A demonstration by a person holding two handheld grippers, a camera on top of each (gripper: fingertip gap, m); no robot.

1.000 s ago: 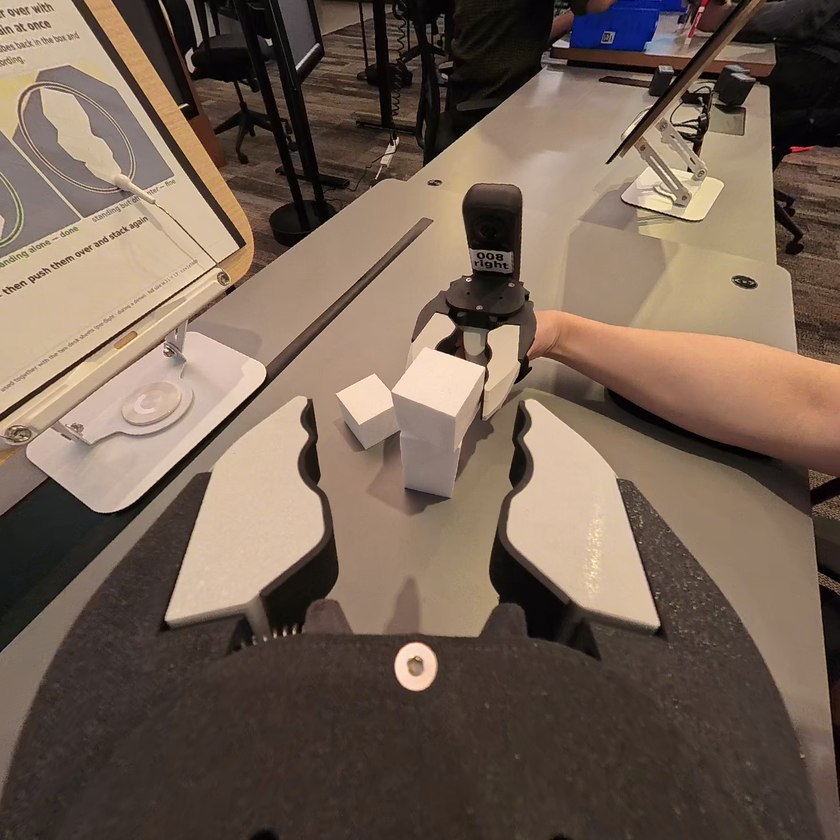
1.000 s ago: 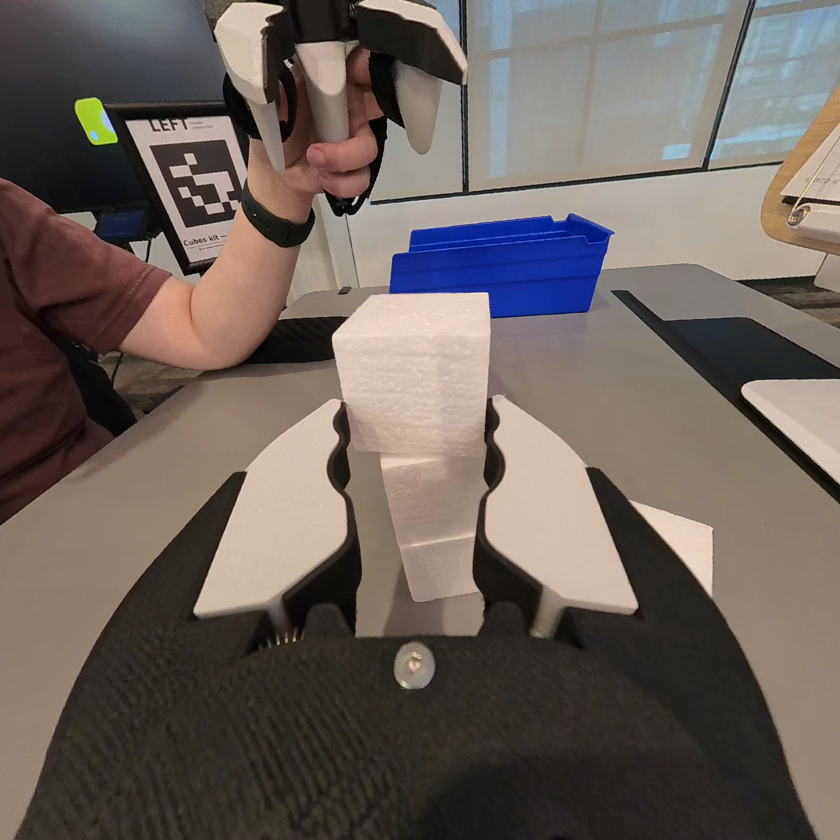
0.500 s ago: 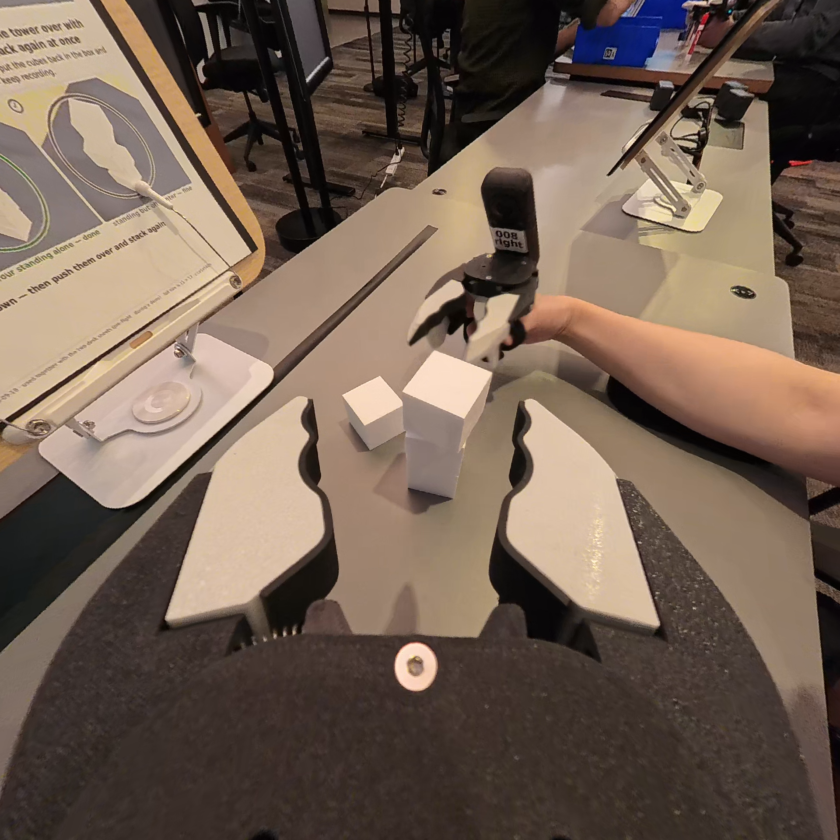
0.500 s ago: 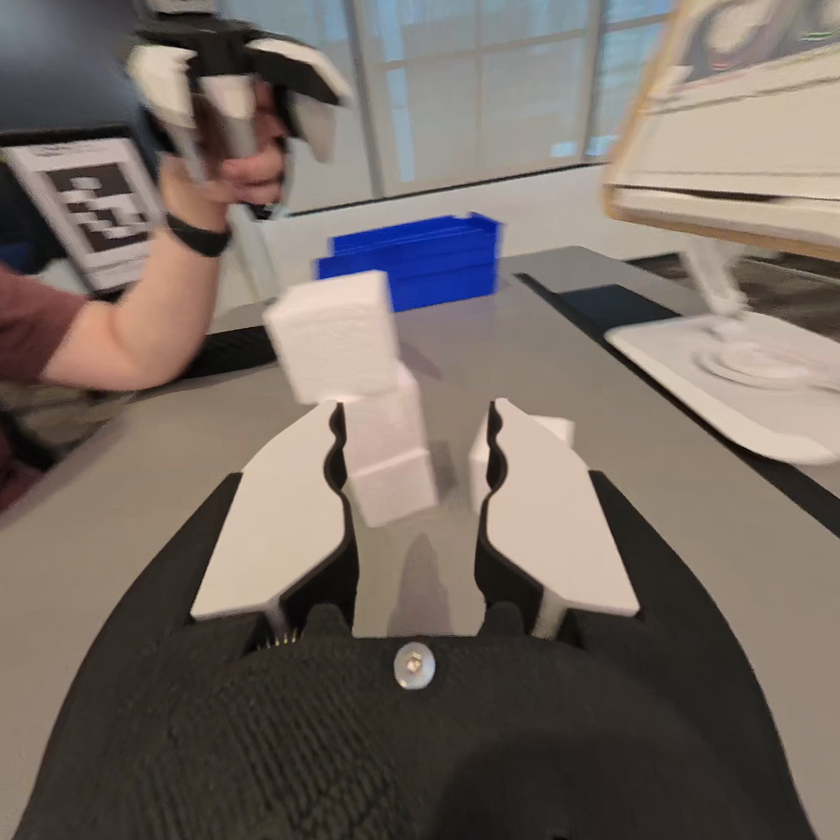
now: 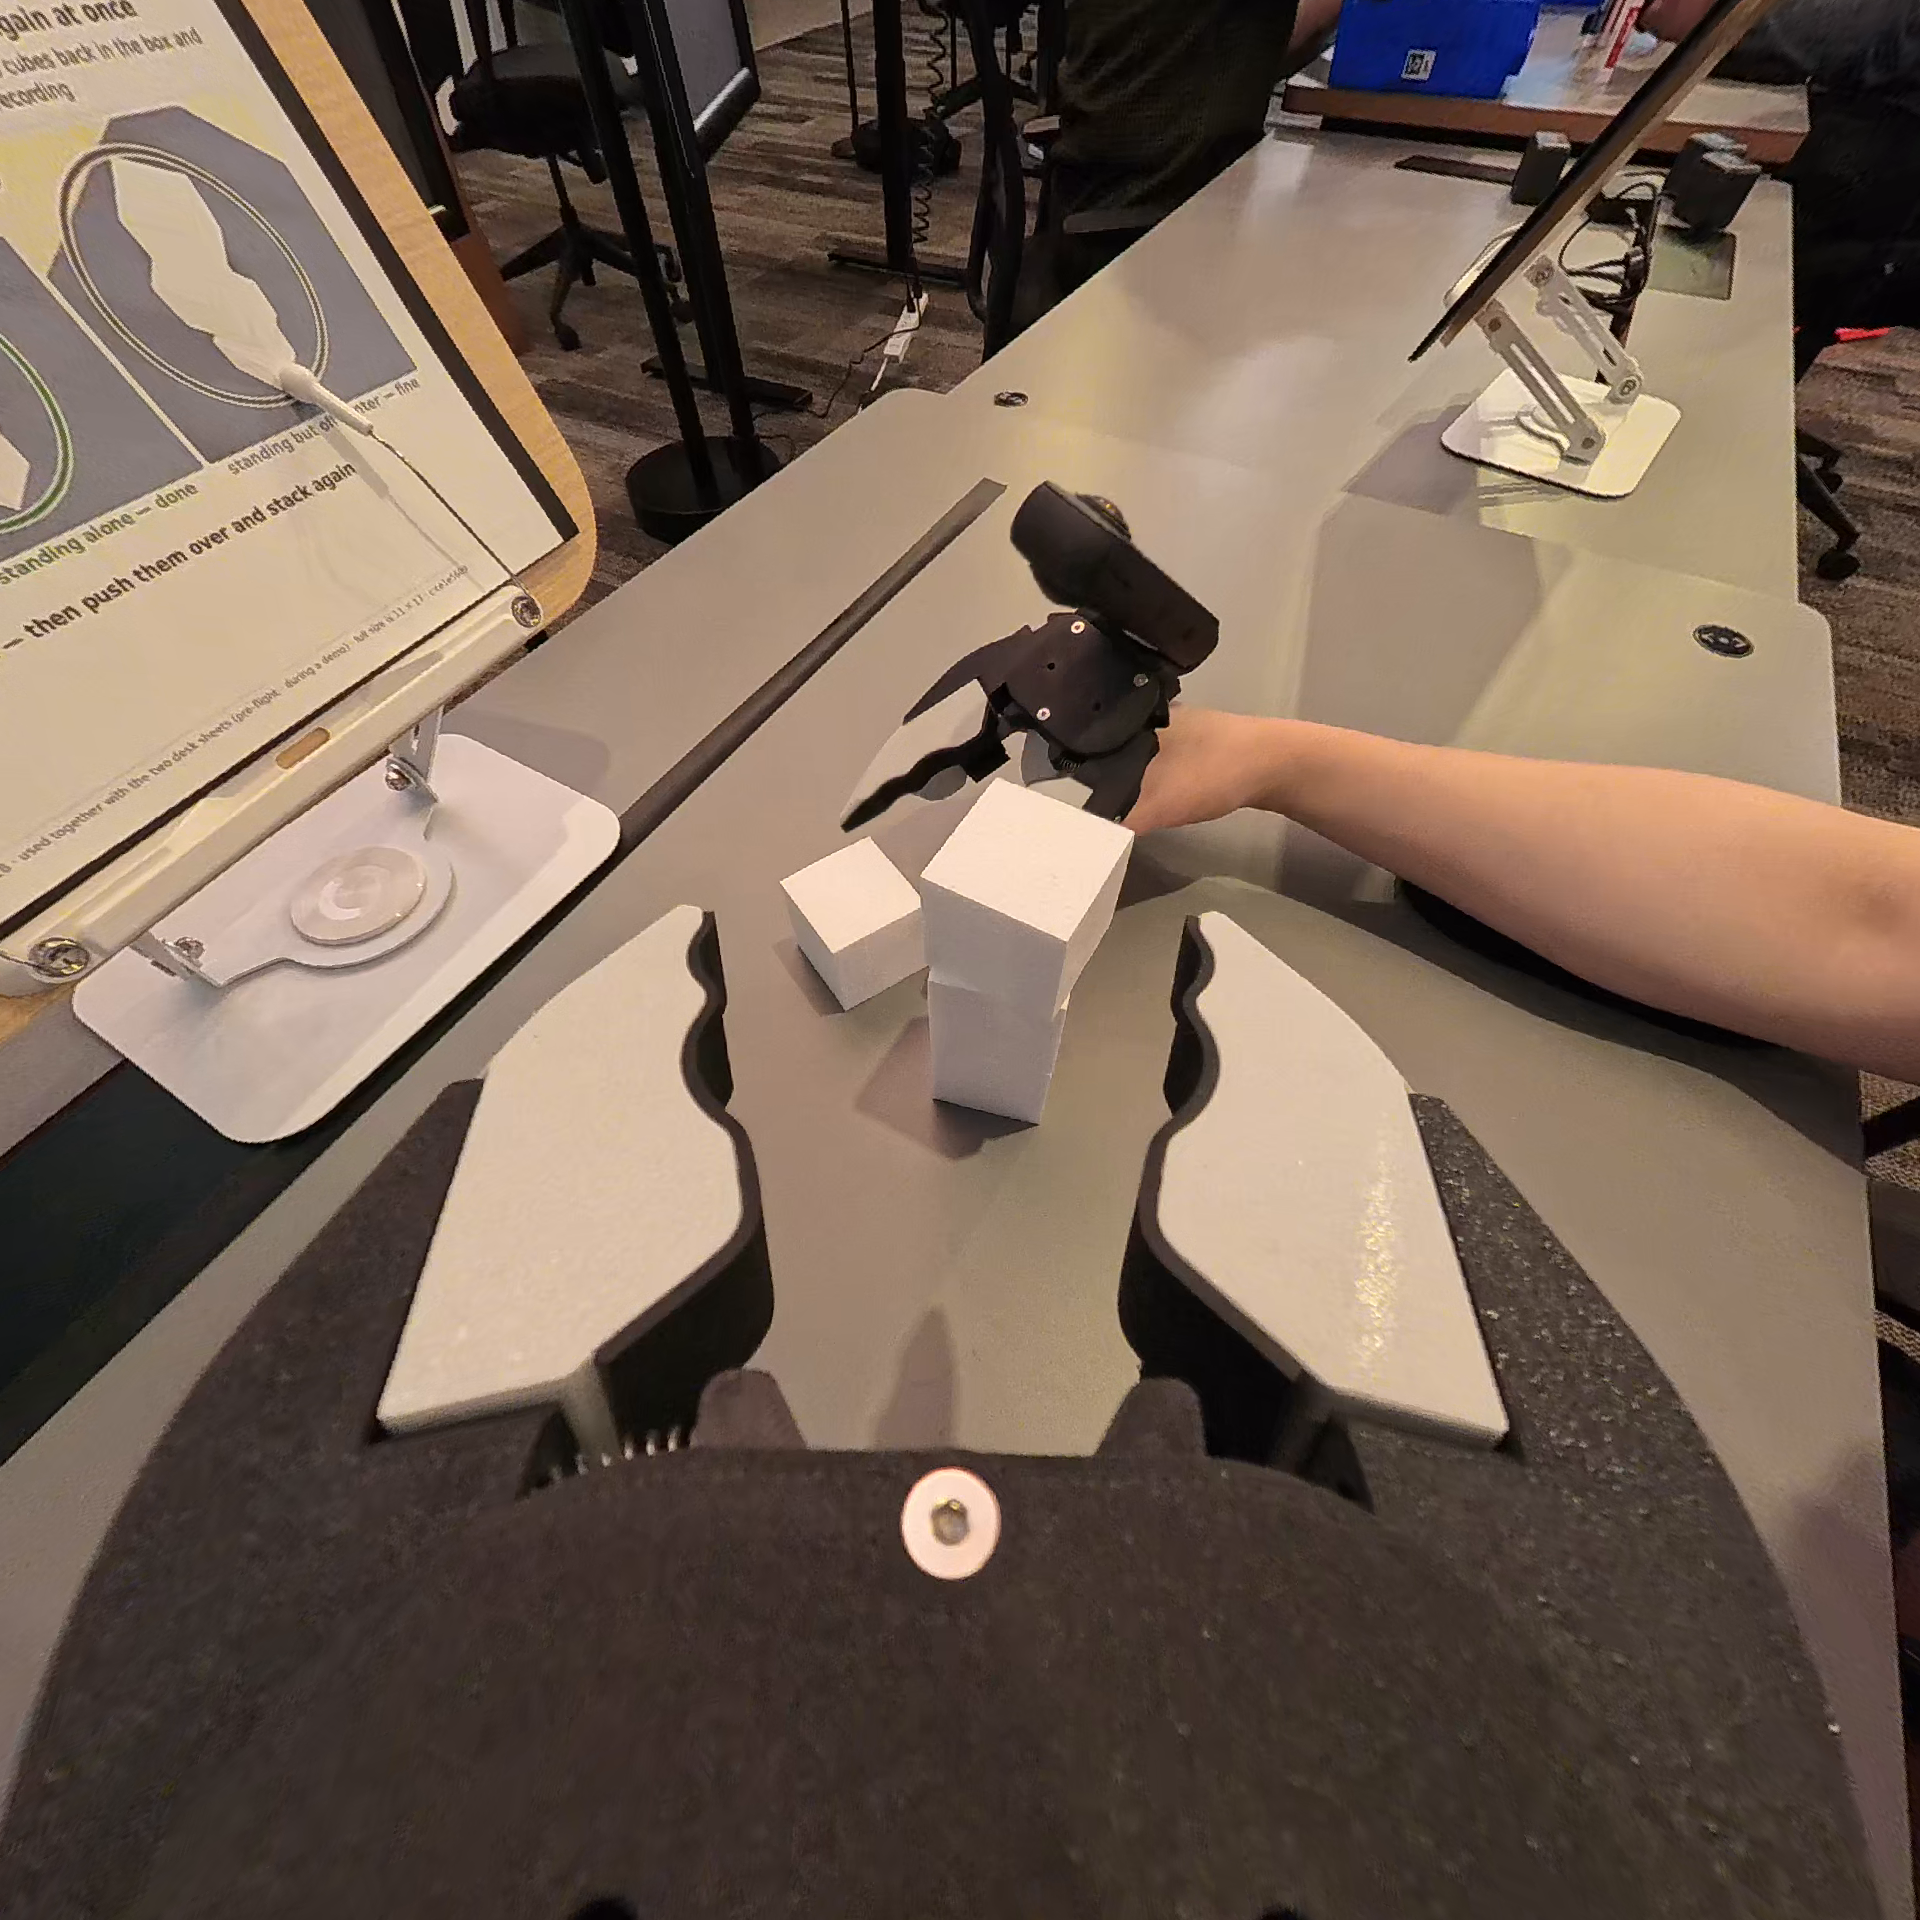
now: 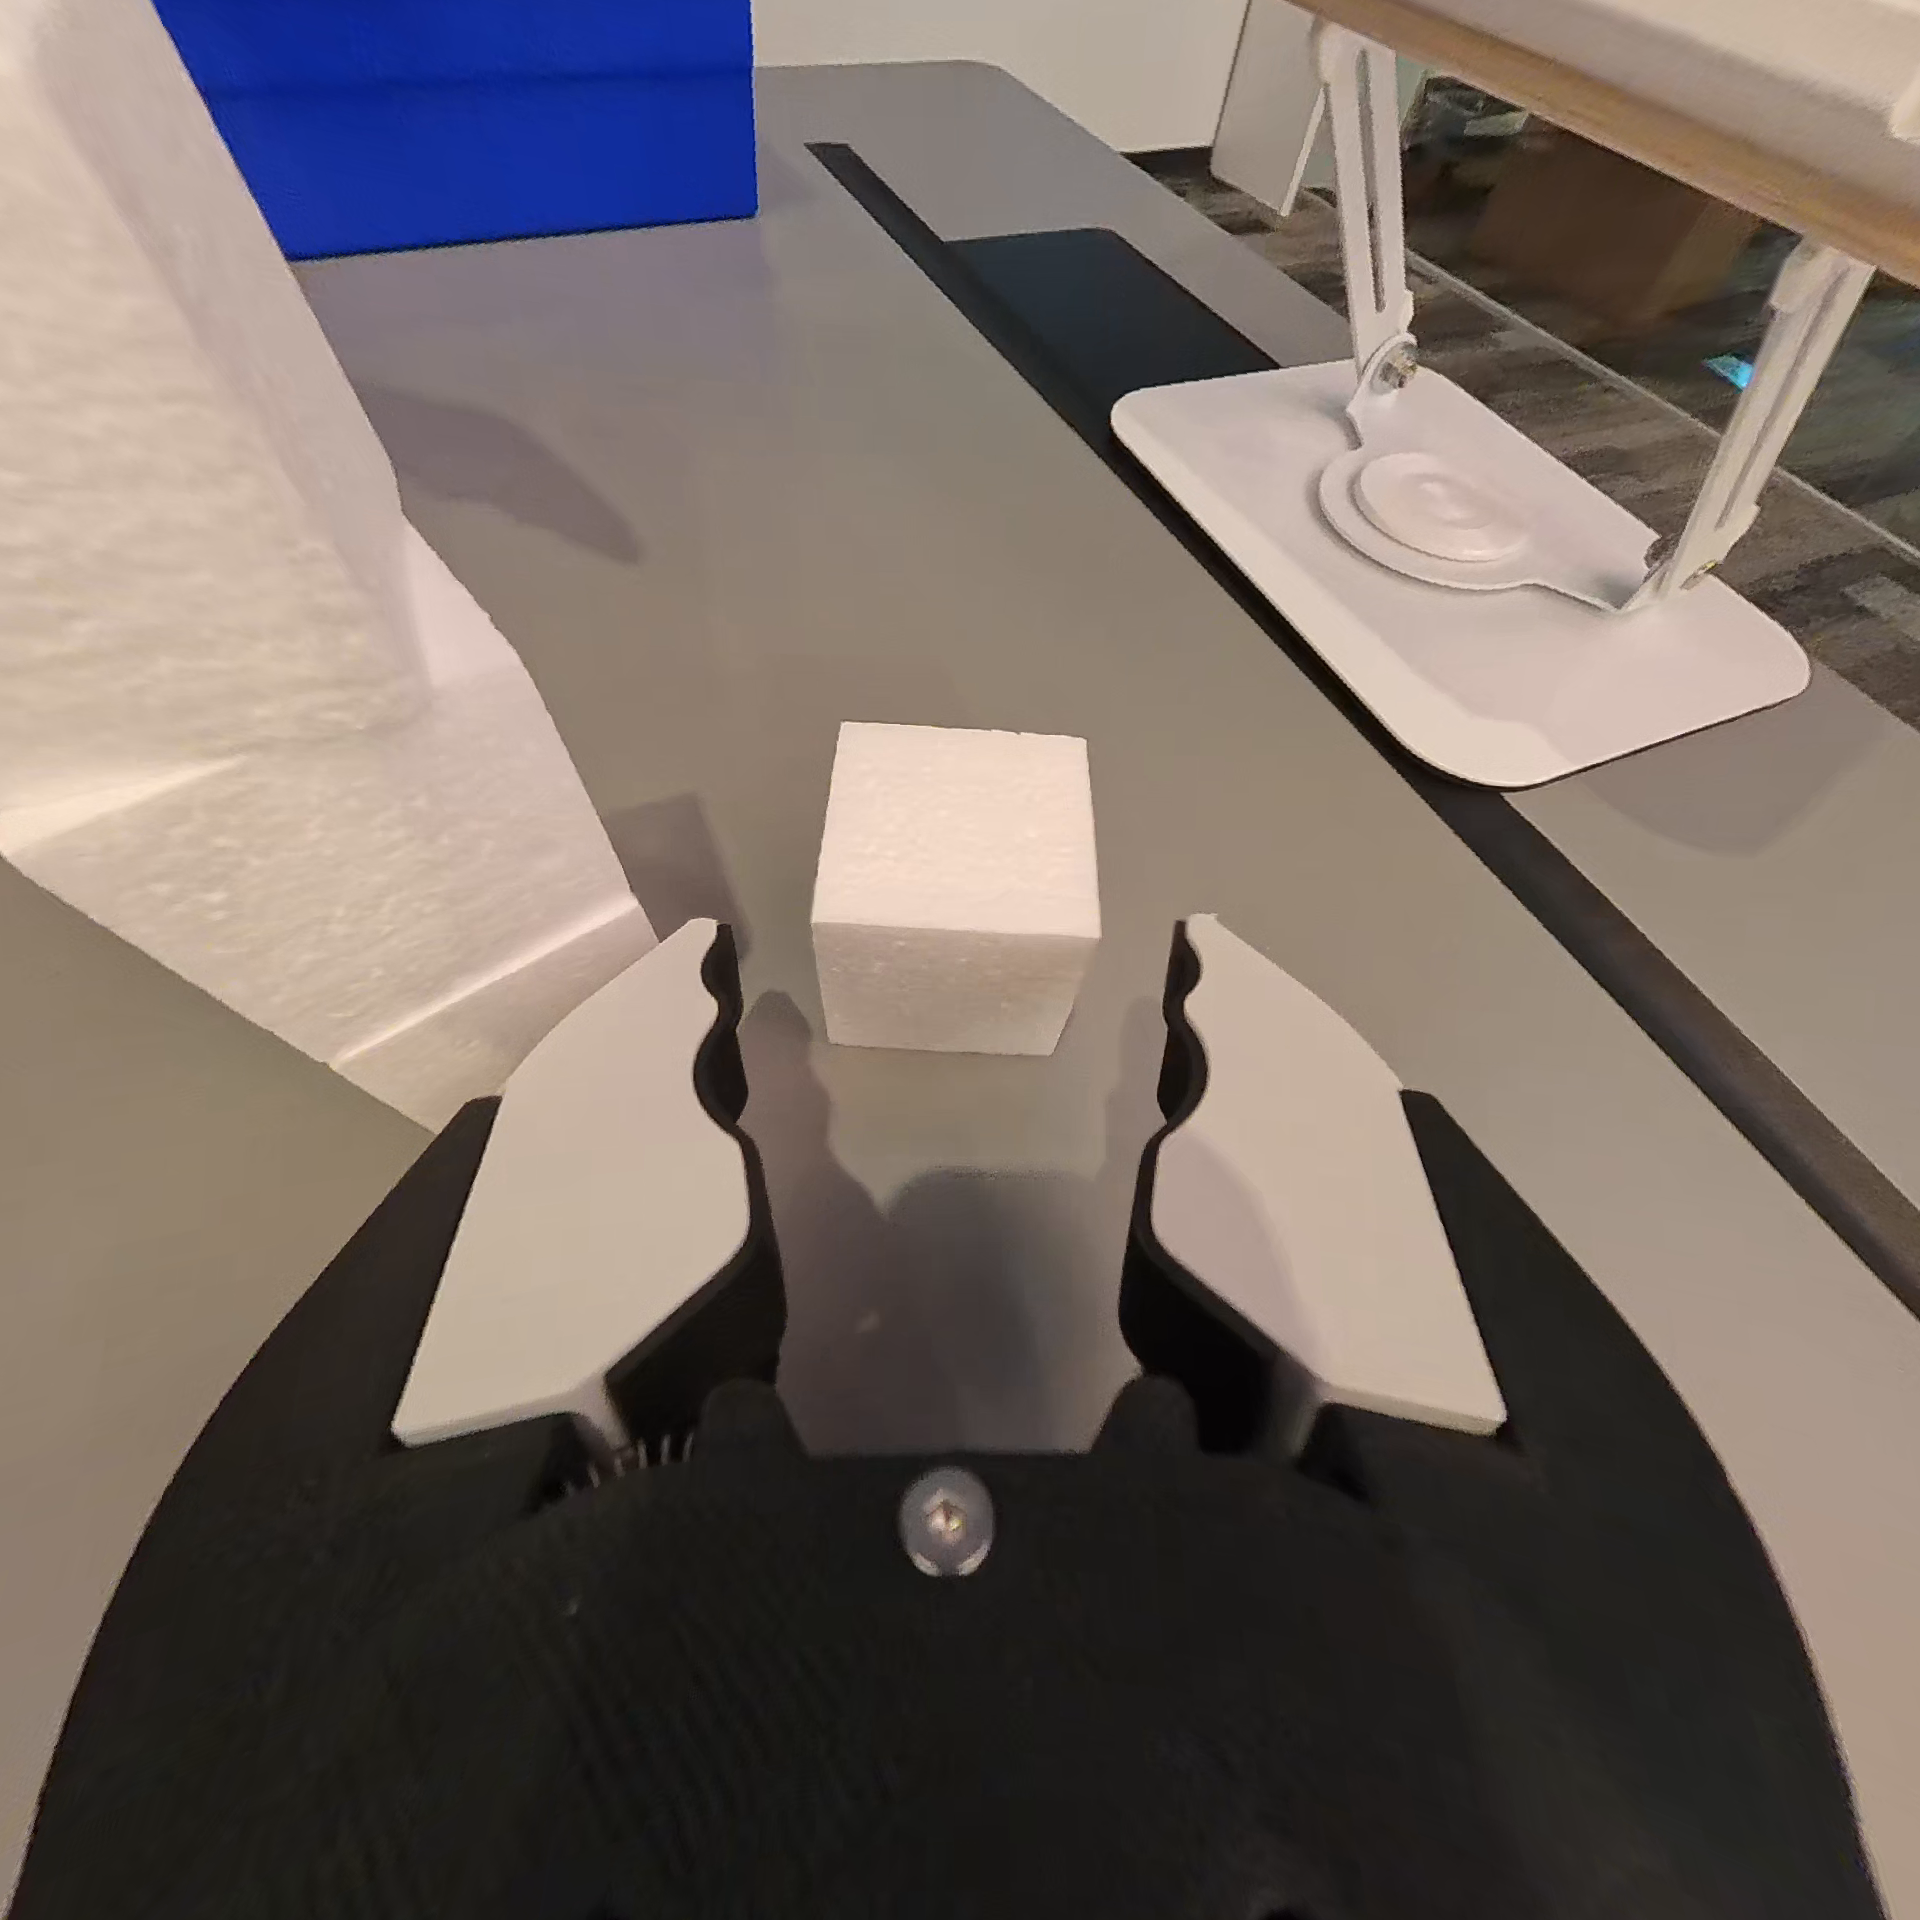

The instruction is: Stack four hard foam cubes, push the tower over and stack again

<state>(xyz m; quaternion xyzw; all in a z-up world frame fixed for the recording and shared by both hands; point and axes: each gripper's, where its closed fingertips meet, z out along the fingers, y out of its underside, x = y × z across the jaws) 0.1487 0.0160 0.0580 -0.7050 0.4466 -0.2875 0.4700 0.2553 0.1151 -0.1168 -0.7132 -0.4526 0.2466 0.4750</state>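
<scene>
A stack of white foam cubes [image 5: 997, 977] stands on the grey table [image 5: 1455, 1091], with the top cube turned a little off the ones under it. In the right wrist view the stack [image 6: 208, 623] fills the left edge and seems three high. A loose white cube [image 5: 852, 920] lies beside the stack. My right gripper [image 6: 951, 930] is open and empty, tilted down, with the loose cube [image 6: 956, 883] just ahead of its fingertips. It shows in the left wrist view [image 5: 925, 774] behind the stack. My left gripper [image 5: 945, 920] is open and empty, held back from the stack.
A white stand with an instruction board [image 5: 260, 914] sits at the left, also seen in the right wrist view [image 6: 1455, 582]. A blue bin [image 6: 468, 125] stands behind the stack. A dark groove [image 5: 831, 623] runs along the table. A person's forearm [image 5: 1558, 883] reaches in from the right. The gap from one gripper's tips to the other's is roughly 25 centimeters.
My right gripper let go of the top cube, swung away from the stack, tipped down over the loose cube and opened wider. The stack stays standing. My left gripper has barely moved.
</scene>
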